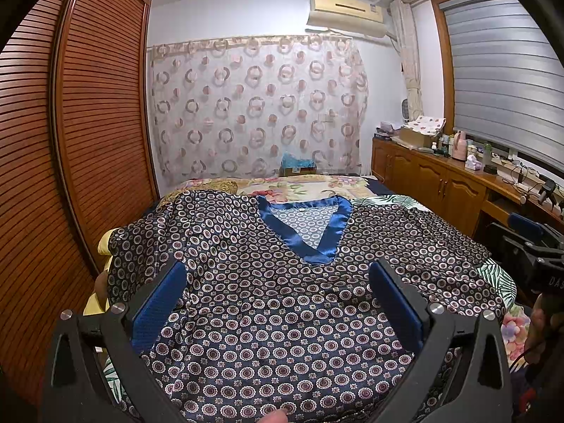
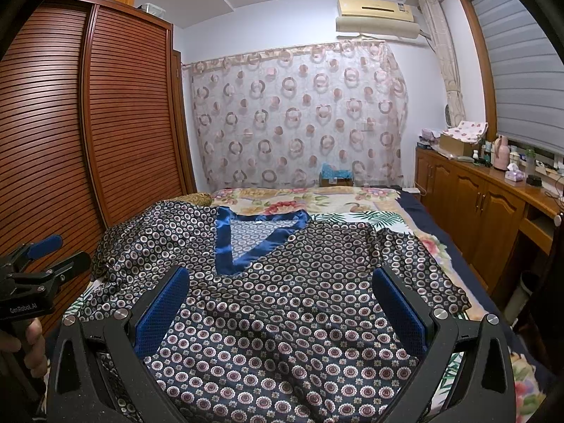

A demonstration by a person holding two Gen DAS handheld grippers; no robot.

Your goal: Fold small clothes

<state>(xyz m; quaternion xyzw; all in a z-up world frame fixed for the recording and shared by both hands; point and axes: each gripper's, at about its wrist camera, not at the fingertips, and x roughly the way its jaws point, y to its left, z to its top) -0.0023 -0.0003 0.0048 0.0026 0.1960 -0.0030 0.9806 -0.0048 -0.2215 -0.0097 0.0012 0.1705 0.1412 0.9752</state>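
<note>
— On the bed (image 1: 387, 185), with its floral quilt, what is laid out?

— A dark navy satin pyjama top printed with small ringed medallions (image 1: 282, 299), spread flat with its front up. Its shiny blue V-shaped neckline trim (image 1: 306, 229) points toward the cameras, and the sleeves run out to either side. The left sleeve is bunched near the bed's edge by the slatted brown wooden wardrobe (image 1: 98, 123).

— Where is the left gripper (image 1: 278, 285)?

— It hangs over the lower front of the top, just below the point of the V. Its blue-padded fingers (image 1: 158, 306) stand wide apart, with nothing between them but the cloth lying beneath. I cannot tell whether the tips touch the fabric.

— And the right gripper (image 2: 282, 289)?

— Much the same: it is over the body of the top, a little to the right of the neckline, fingers (image 2: 398, 310) spread wide and holding nothing. In the left wrist view it shows at the far right edge as a black frame; in the right wrist view the left one shows at the far left, with the person's hand (image 2: 31, 345) around its handle.

— What lies beyond the bed?

— A sheer curtain with pink ring patterns (image 2: 299, 116) on the far wall, a cream air conditioner (image 2: 377, 14) above it, and a long wooden cabinet (image 2: 476, 194) under the window carrying bottles and boxes.
</note>
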